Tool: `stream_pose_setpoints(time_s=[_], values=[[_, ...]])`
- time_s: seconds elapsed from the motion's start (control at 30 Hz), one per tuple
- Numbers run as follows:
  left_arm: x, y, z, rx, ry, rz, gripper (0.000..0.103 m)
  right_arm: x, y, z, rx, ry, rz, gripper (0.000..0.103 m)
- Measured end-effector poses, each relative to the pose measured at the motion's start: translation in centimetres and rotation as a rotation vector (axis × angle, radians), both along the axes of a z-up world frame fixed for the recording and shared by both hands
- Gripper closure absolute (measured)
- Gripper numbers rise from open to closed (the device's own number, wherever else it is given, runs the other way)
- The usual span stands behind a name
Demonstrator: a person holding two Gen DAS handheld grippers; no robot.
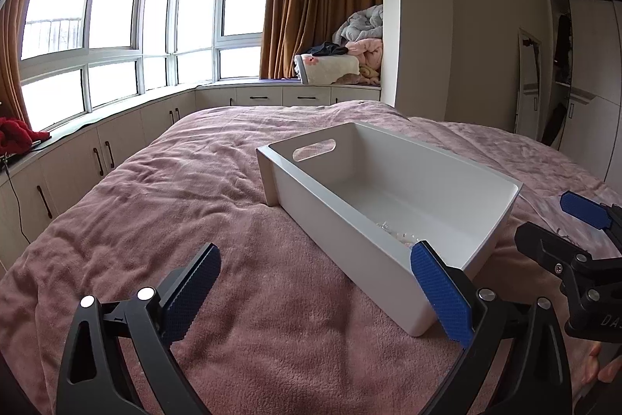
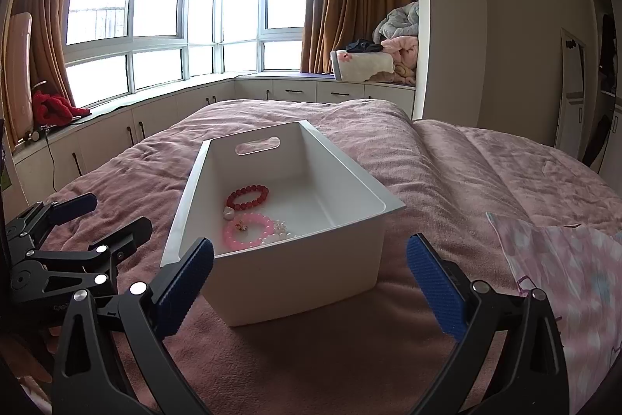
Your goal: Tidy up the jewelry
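Note:
A white plastic bin (image 2: 295,271) with a handle slot stands on the pink bedspread; it also shows in the left wrist view (image 1: 350,244). Inside lie a red bead bracelet (image 2: 247,196), a pink bead bracelet (image 2: 247,230), a white pearl piece (image 2: 279,231) and a small white charm (image 2: 228,212). In the left wrist view only a bit of jewelry (image 1: 402,236) shows over the bin's wall. My left gripper (image 1: 311,294) is open and empty, just left of the bin. My right gripper (image 2: 311,282) is open and empty, in front of the bin's near end.
The pink bedspread (image 2: 447,162) covers the bed. A pink patterned cloth (image 2: 563,279) lies at the right. White cabinets (image 1: 116,142) and windows run along the far side and left. A pile of blankets (image 1: 350,53) sits on the window seat.

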State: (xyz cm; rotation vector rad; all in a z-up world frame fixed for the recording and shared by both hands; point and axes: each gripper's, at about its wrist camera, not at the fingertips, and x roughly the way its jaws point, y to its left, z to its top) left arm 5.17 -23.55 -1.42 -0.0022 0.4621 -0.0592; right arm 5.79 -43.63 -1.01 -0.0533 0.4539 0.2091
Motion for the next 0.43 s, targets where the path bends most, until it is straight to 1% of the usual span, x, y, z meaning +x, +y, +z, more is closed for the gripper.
stream_pose_setpoints(time_s=[0.07,0.23,0.43], values=[[-0.09,-0.17,0.04,0.011,-0.010,0.000,0.004,0.04,0.07,0.01,0.000,0.001,0.001,0.005],[0.05,-0.28,-0.05,0.031,-0.002,0.020,0.003,0.07,0.02,0.01,0.000,0.003,0.001,0.005],[0.04,0.02,-0.08,0.032,-0.005,0.035,0.003,0.09,0.06,-0.03,-0.001,0.004,0.002,0.005]])
